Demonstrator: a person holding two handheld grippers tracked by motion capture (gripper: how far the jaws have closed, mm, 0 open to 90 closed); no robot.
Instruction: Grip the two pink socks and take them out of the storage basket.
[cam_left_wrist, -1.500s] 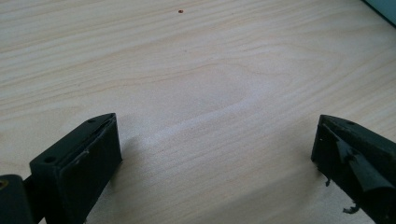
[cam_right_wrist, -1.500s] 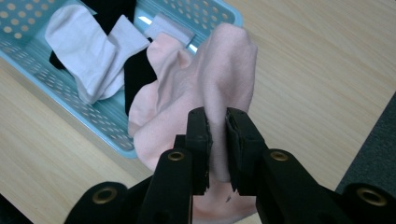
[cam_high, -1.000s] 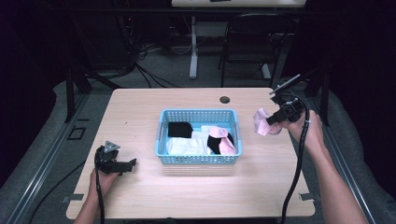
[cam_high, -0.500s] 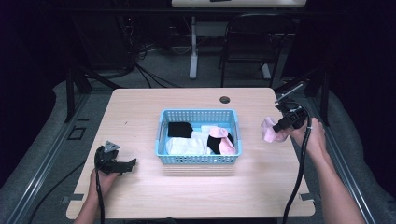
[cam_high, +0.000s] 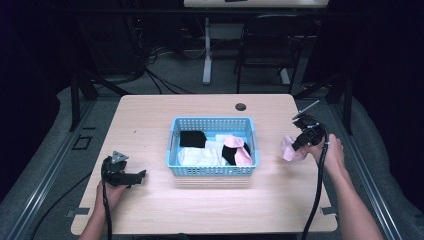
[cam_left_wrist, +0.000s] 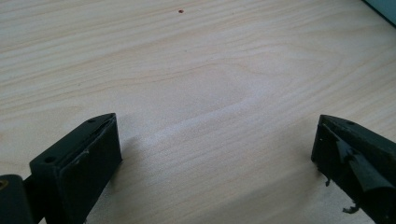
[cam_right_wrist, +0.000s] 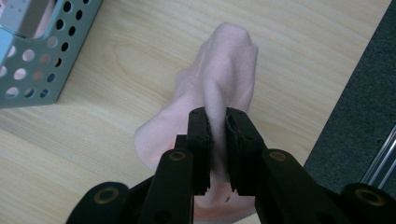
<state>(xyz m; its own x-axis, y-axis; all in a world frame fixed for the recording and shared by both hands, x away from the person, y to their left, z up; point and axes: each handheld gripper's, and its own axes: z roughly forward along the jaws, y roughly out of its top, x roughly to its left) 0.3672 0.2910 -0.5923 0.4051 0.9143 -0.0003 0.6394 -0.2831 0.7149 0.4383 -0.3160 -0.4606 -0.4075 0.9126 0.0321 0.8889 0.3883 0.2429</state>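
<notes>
Pinching a pink sock (cam_right_wrist: 219, 88) in the right tongs (cam_right_wrist: 217, 122), just right of the basket (cam_high: 212, 170).

The right tongs are clenching a fold of the sock, which is sagging onto the surface (cam_high: 150, 120) beside the basket's right wall, near the surface's right edge. The left tongs (cam_left_wrist: 217, 154) are resting released, jaws standing wide apart over bare wood, well left of the basket toward its front corner. Inside the basket, a black sock (cam_high: 192, 139), a white one (cam_high: 200, 156) and another pink one (cam_high: 239, 151) are lying together.
</notes>
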